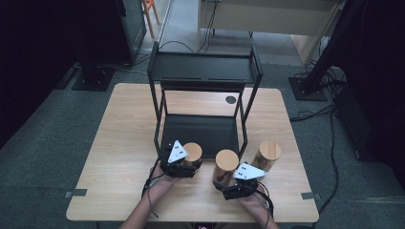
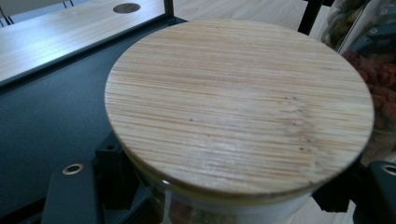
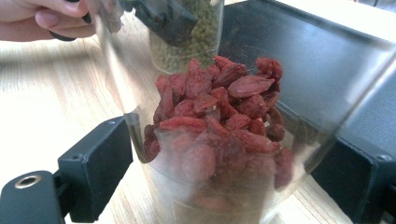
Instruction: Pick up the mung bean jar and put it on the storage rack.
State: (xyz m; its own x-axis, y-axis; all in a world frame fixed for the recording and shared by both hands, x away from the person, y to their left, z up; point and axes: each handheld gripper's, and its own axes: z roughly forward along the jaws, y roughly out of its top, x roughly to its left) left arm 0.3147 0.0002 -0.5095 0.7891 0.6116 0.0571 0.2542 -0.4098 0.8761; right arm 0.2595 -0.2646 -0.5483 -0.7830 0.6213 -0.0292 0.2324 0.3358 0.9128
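Each of the 2 grippers is clenched on an upright jar at the table's near edge, the left gripper (image 1: pixel 180 164) on the green-bean jar (image 1: pixel 192 153) and the right gripper (image 1: pixel 237 185) on the red-berry jar (image 1: pixel 225 165), both just before the black rack's lower shelf (image 1: pixel 200 131), which lies straight ahead.
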